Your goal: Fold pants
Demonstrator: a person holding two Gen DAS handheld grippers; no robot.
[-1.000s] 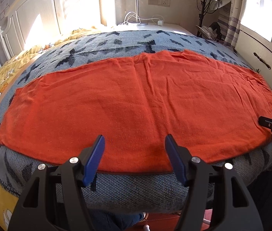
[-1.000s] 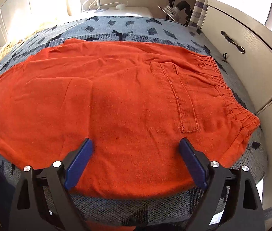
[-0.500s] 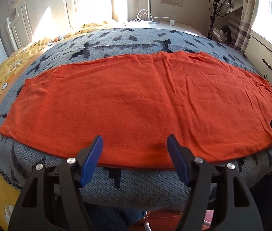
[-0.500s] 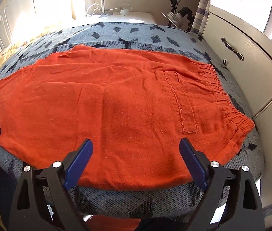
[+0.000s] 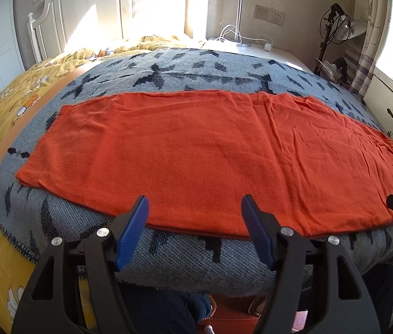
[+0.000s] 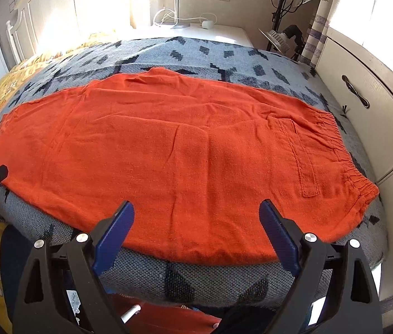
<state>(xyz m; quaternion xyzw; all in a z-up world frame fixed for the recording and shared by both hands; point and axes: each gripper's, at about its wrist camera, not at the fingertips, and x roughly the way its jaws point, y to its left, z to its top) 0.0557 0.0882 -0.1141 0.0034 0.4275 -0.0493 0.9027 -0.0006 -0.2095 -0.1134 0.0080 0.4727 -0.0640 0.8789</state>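
Left wrist view is showing the pants (image 5: 210, 156) lying flat on the blanket (image 5: 185, 256), their waistband end running off at the right edge. Left gripper (image 5: 195, 214) and right gripper (image 6: 196, 220) are both hanging with jaws apart, gripping nothing. Both have been pulling back since the earlier frames, exposing more blanket.

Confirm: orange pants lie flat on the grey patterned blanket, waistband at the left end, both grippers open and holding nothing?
Not quite. The elastic waistband is at the right end of the orange pants, as the right wrist view shows. The rest holds: flat on the grey patterned blanket, left gripper and right gripper open, empty.
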